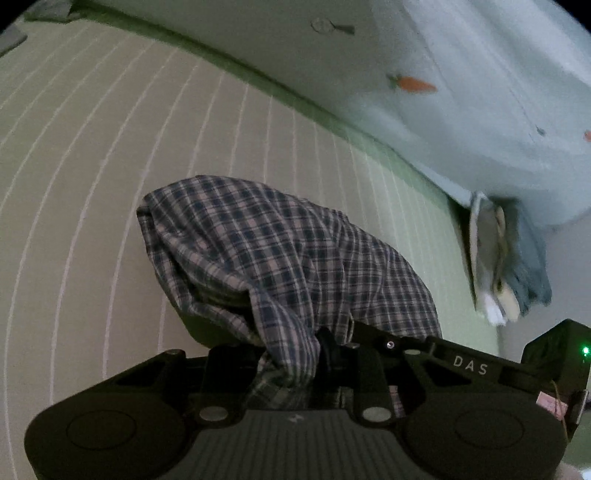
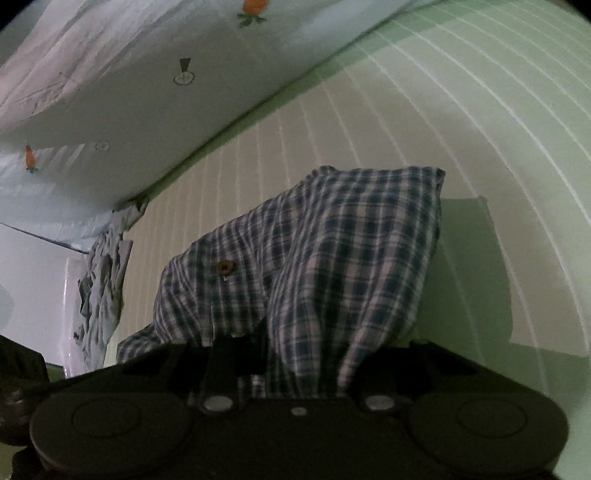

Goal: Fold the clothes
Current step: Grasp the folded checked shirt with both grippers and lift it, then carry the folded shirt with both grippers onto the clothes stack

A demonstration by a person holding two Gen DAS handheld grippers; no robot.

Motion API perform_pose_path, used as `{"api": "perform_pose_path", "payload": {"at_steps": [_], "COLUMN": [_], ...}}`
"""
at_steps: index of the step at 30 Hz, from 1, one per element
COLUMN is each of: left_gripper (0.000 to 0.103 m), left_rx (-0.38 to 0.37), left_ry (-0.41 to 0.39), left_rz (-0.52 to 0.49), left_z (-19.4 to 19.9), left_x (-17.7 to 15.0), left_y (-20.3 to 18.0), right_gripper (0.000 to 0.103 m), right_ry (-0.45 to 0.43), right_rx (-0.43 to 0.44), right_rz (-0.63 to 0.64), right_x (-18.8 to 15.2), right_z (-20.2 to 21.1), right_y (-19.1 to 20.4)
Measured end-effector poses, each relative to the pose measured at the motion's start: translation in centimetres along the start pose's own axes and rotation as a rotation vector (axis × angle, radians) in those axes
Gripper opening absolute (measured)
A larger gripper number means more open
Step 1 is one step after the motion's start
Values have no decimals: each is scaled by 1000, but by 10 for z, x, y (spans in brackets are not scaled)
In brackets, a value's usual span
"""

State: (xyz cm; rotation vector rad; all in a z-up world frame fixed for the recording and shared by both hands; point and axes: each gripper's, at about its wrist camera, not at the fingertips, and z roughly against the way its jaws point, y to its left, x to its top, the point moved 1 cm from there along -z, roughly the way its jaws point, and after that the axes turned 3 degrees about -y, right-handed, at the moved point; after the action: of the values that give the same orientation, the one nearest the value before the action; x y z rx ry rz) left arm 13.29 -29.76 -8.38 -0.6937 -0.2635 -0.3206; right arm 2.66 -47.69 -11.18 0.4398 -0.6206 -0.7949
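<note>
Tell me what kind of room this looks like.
Probably a bedroom. The plaid garment lies on a pale green striped sheet that looks like a bed, a light blue carrot-print quilt lies along its edge, and more crumpled clothes sit nearby.

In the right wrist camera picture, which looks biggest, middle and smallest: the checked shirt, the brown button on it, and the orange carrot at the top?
1. checked shirt, close to the camera
2. orange carrot, partly cut off by the edge
3. brown button
</note>
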Motion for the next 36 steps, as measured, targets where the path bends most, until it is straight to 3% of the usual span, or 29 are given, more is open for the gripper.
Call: {"api": "perform_pose_path", "payload": {"at_steps": [8, 18, 24, 28, 36], "left_gripper": [28, 28, 28, 28, 28], "left_rx": [-66, -91, -93, -126, -230], "left_ry": [57, 124, 117, 110, 77], "left_rz": [-106, -225, -209, -251, -301], "left_z": [10, -34, -86, -124, -178], "left_x": [-34, -83, -123, -144, -138], "left_y": [-31, -124, -211, -282, -406], "right_gripper": [31, 31, 31, 31, 31], "right_ry": [-88, -181, -173, -208, -339], "right_rx": [-59, -92, -94, -126, -149], "right_rz": [-49, -122, -91, -40, -52], "right_x": [-33, -44, -7, 27, 100], "right_z": [59, 133, 188, 233, 316], "right_y": [-19, -107, -196, -248, -325]}}
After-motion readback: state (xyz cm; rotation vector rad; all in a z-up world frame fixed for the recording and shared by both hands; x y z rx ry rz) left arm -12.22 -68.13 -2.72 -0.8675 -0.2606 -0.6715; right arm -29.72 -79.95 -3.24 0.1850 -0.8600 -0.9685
